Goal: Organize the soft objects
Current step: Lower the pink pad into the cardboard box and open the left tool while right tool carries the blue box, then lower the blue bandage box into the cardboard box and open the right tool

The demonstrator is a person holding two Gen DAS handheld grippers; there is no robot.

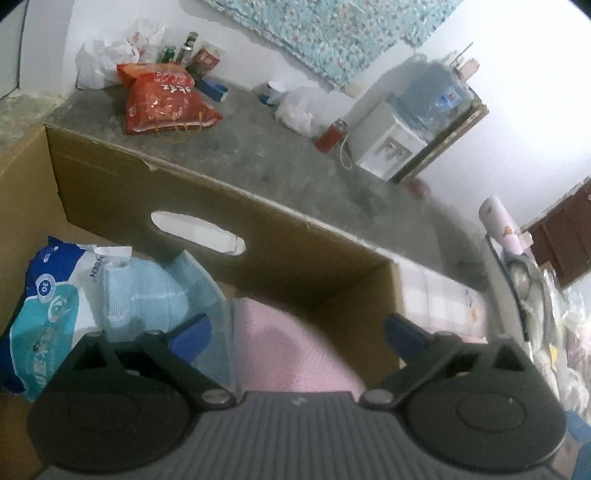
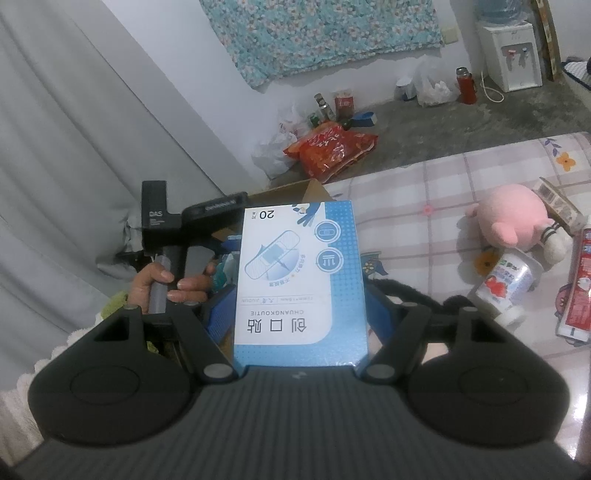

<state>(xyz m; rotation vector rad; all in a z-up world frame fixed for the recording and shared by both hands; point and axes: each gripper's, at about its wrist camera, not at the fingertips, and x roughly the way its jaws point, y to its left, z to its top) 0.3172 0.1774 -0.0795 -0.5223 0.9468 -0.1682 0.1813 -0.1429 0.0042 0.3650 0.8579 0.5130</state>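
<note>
Plaster box (image 2: 300, 284) clamped in right fingers (image 2: 377, 312), hiding cardboard box (image 2: 295, 190); left fingers (image 1: 192, 334) apart.

Left gripper (image 1: 295, 334), jaws wide apart, over pink cloth (image 1: 284, 354) and blue cloth (image 1: 147, 291) inside cardboard box (image 1: 221, 210).

I am in a lived-in bedroom at home: a bed with a pink checked sheet (image 2: 424, 192) stands on a bare concrete floor (image 2: 461, 122), a floral cloth (image 2: 321, 33) hangs on the white wall, and a water dispenser (image 2: 511, 55) (bottle on top) sits beside grocery bags (image 2: 328, 149).
</note>
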